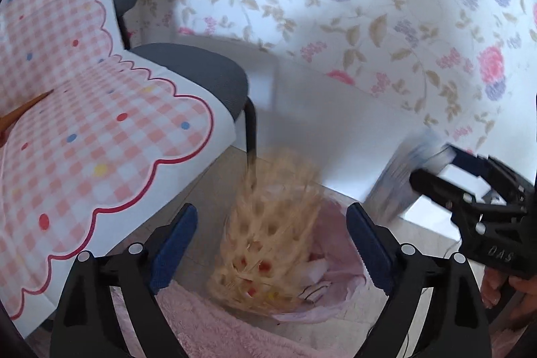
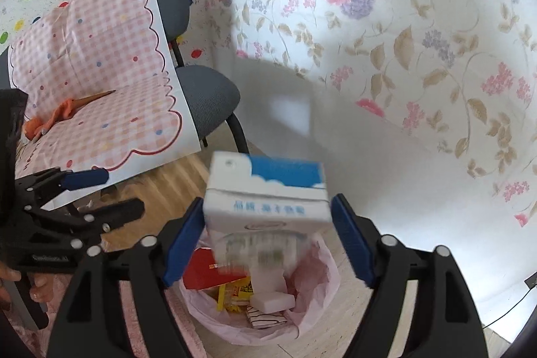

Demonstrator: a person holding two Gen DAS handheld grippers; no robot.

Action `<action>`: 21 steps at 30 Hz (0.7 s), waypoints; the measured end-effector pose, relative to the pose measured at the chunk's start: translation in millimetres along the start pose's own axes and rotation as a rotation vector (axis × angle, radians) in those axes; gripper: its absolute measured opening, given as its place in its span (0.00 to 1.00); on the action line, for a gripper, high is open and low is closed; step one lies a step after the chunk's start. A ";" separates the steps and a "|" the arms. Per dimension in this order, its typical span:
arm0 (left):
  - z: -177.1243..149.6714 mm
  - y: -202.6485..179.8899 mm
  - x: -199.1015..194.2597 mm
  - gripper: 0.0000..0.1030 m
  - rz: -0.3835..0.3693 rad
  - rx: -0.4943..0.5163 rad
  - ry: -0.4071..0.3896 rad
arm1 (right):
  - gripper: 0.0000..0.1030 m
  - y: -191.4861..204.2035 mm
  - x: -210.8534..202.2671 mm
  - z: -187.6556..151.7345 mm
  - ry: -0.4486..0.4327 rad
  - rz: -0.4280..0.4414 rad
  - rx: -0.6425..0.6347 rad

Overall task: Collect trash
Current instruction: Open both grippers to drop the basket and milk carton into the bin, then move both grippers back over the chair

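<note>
While the left hand-held gripper [image 1: 268, 244] hangs wide open with a blurry foam fruit net [image 1: 268, 223] dropping into the pink-lined bin [image 2: 322, 260] right below, the right hand-held gripper [image 2: 268, 237] looks open too, milk carton [image 2: 265, 200] between its jaws, straight above that bin.

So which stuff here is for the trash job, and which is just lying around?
For the job: foam net, milk carton, pink-lined bin.
Just lying about: grey chair, checked cloth, orange thing on the cloth, fluffy pink rug.
</note>
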State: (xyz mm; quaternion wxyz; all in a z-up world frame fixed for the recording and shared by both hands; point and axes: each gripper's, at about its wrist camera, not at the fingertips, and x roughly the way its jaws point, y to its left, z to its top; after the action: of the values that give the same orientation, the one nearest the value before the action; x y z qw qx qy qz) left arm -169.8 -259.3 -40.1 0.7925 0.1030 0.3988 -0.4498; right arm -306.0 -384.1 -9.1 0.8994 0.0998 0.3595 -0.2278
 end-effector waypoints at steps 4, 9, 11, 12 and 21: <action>3.6 7.1 -10.8 0.87 0.024 -0.014 -0.023 | 0.79 -2.4 -3.1 0.5 -0.015 0.009 0.010; 4.4 22.9 -33.1 0.87 0.075 -0.034 -0.076 | 0.79 -2.1 -12.3 7.2 -0.051 0.017 0.024; 4.0 29.1 -39.7 0.87 0.091 -0.043 -0.085 | 0.79 1.4 -14.6 12.5 -0.064 0.022 0.023; 4.1 31.6 -42.3 0.87 0.096 -0.047 -0.088 | 0.79 3.8 -16.2 14.8 -0.071 0.026 0.020; -7.2 72.5 -76.7 0.87 0.186 -0.094 -0.134 | 0.79 42.8 -15.4 41.4 -0.109 0.194 -0.001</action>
State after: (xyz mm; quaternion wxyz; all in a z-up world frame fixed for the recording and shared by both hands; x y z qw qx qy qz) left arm -137.4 -165.5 -3.4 0.8596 0.0721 0.3542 -0.3611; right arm -270.4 -355.6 32.2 0.9355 0.1214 0.2988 -0.1444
